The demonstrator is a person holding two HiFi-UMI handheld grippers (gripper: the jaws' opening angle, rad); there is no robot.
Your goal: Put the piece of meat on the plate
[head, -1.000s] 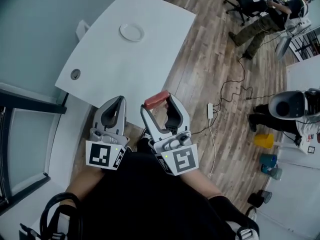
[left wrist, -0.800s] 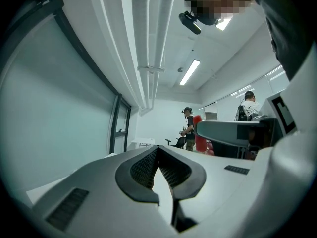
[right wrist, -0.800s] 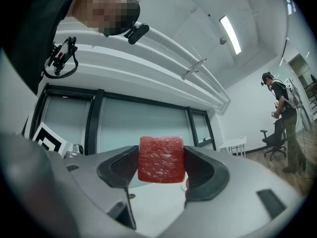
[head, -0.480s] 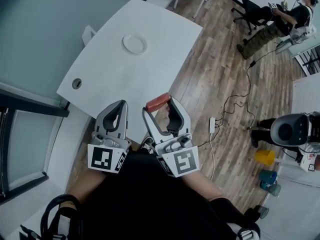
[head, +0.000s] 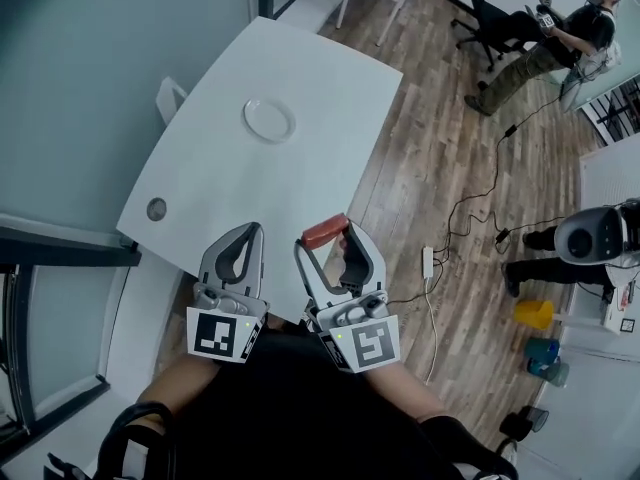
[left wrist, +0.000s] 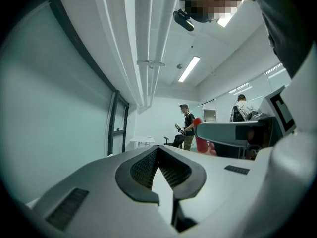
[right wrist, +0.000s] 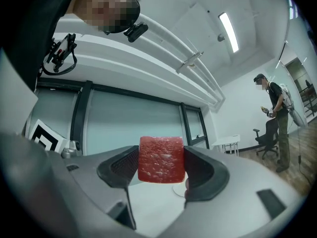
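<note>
No readable text anywhere here

Closest thing to print is the left marker, that black-and-white square on the cube of the left gripper, plus the right marker on the cube of the right gripper. Both are just blocky patterns, no letters or digits. The left marker also peeks in at the left edge of the right gripper view, same deal. There's a small white tag with a dark square on it by the right edge of the head view, but it's way too tiny to make anything out.
</note>
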